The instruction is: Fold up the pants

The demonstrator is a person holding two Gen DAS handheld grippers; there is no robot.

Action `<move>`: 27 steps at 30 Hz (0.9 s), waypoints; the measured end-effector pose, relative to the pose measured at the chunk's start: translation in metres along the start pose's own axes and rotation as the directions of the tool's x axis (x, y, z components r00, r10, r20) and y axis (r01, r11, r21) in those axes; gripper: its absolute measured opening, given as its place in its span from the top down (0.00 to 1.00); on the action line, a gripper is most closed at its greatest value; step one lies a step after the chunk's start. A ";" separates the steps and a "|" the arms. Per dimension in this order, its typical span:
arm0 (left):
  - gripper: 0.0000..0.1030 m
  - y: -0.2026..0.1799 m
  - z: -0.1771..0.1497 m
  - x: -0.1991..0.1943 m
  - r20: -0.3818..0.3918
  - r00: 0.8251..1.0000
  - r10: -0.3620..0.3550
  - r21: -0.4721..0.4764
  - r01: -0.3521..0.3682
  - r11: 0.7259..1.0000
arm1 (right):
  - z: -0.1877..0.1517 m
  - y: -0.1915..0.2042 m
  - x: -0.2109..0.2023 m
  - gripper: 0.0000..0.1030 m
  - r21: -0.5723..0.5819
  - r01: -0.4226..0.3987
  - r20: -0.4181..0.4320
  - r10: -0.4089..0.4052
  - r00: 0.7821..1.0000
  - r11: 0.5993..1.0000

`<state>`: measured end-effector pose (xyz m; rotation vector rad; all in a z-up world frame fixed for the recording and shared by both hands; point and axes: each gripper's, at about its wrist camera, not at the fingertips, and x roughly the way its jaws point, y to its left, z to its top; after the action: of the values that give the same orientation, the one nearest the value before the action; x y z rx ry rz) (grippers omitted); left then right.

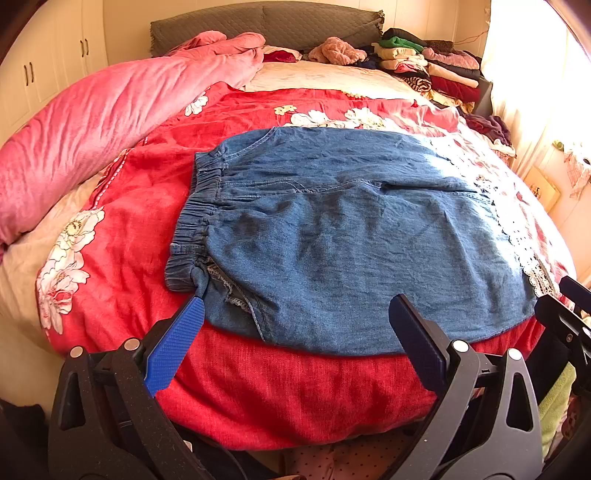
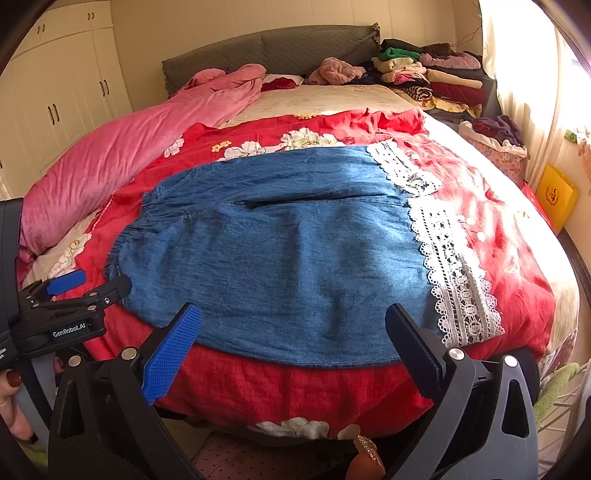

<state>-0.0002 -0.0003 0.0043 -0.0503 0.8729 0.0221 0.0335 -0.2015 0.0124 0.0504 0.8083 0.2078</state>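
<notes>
One pair of blue denim pants (image 1: 332, 229) lies flat on the red flowered bedspread (image 1: 288, 387), close to the near edge of the bed. Its long axis runs across the bed, side to side: the gathered elastic waistband (image 1: 195, 218) points left toward the rolled pink blanket (image 1: 103, 110), and the two white lace-trimmed cuffs (image 2: 450, 266) point right toward the bright curtain. The two legs lie side by side, one nearer and one farther, with a seam line showing between them. A pocket lining peeks out at the near left corner by the waistband.

There are two grippers, both held just off the near edge of the bed. The left gripper (image 1: 299, 306) stands spread wide with nothing between its fingers; its blue-padded fingertip (image 1: 177, 343) sits just beside the waistband corner, though I cannot tell whether it touches the cloth. The right gripper (image 2: 295, 317) is likewise spread wide and holds nothing, its two fingers hanging over the near hem of the pants. From the right wrist view, the left gripper shows at the left edge with a hand (image 2: 11, 398) on its handle.

At the far right of the bed, by the gray headboard (image 1: 266, 22), sits a heap of folded clothes (image 1: 428, 62).
</notes>
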 end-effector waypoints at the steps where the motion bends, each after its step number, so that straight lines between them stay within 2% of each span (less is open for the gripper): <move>1: 0.09 0.000 0.001 0.000 0.000 1.000 0.001 0.000 -0.001 1.000 | 0.000 0.000 0.000 0.04 -0.001 0.001 -0.001 -0.001 1.000 1.000; 10: 0.09 0.000 0.000 0.000 0.001 1.000 -0.001 0.001 0.001 1.000 | -0.001 0.002 0.004 0.04 -0.008 0.005 -0.002 -0.005 1.000 1.000; 17: 0.09 0.012 0.013 0.004 0.008 1.000 0.013 -0.005 -0.013 1.000 | 0.005 0.005 0.010 0.04 -0.022 0.015 -0.007 -0.015 1.000 1.000; 27: 0.09 0.034 0.038 0.026 0.017 0.998 0.053 -0.037 -0.053 0.998 | 0.034 0.011 0.039 0.04 -0.067 0.005 -0.030 -0.007 1.000 0.998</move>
<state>0.0443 0.0354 0.0073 -0.0614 0.8557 0.0881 0.0827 -0.1817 0.0099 -0.0180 0.8308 0.2301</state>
